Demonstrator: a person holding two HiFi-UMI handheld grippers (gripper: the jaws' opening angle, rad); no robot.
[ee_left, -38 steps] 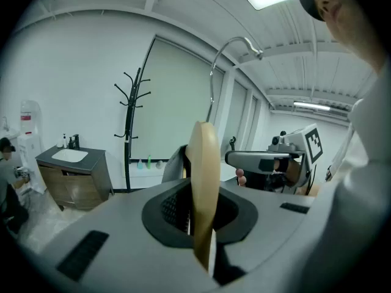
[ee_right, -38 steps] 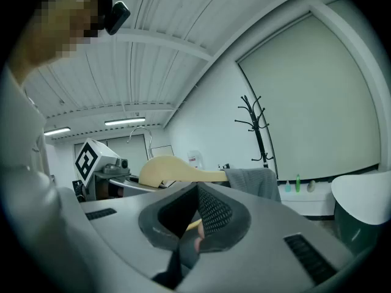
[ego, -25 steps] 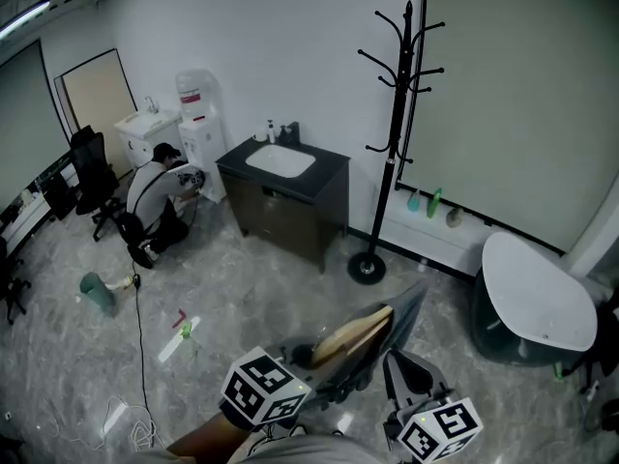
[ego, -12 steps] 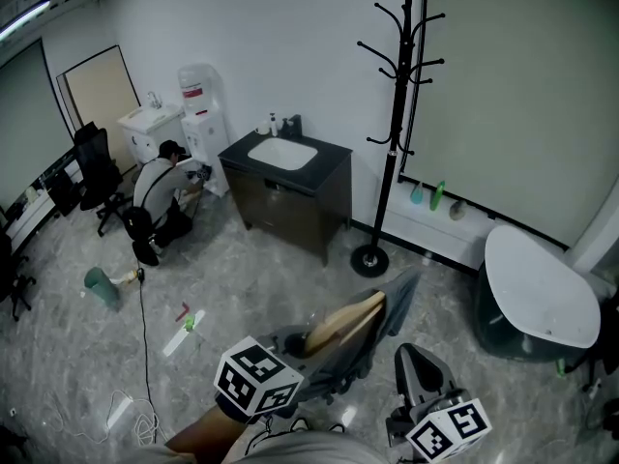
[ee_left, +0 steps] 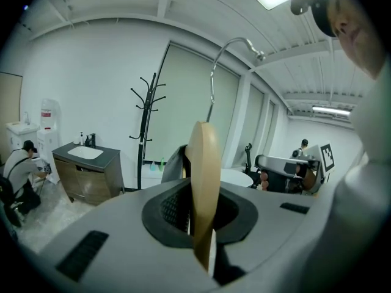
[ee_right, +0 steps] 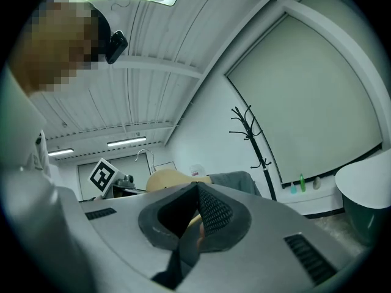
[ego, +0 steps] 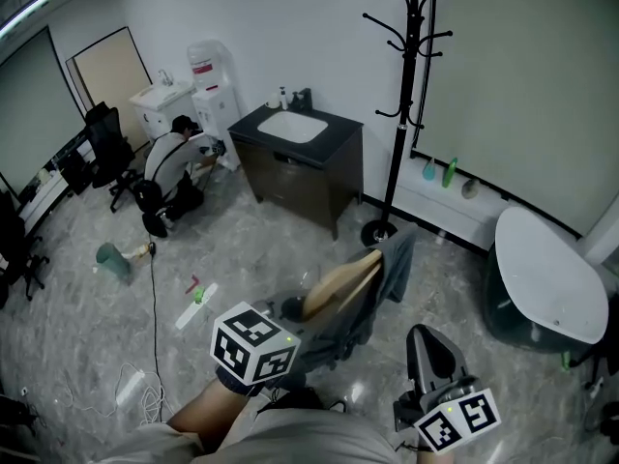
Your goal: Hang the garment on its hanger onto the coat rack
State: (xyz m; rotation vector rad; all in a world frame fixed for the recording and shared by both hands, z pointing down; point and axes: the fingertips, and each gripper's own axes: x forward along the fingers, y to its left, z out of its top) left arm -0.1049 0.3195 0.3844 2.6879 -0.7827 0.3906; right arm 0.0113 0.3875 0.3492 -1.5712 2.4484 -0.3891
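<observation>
A wooden hanger [ego: 340, 282] carrying a grey garment [ego: 395, 264] is clamped in my left gripper [ego: 296, 309], low in the head view's middle. Seen from the left gripper view, the jaws are shut on the hanger's wooden arm [ee_left: 203, 182], and its metal hook [ee_left: 234, 46] curves up above. The black coat rack [ego: 404, 95] stands ahead by the wall, beyond the hanger and apart from it; it also shows in the left gripper view as the coat rack [ee_left: 145, 124]. My right gripper [ego: 429, 344] is lower right, shut and holding nothing, clear of the garment. The right gripper [ee_right: 197, 189] sees the hanger [ee_right: 168, 179] behind its jaws.
A dark cabinet with a sink [ego: 302, 158] stands left of the rack. A person [ego: 174, 167] crouches by a water dispenser [ego: 206, 80] further left. A white round table [ego: 549, 283] is to the right. Bottles [ego: 437, 170] line the low ledge; a cable [ego: 153, 307] lies on the floor.
The head view has shifted closer to the rack. The hanger with its garment moved slightly up and right in the left gripper. The right gripper has slid lower right.
</observation>
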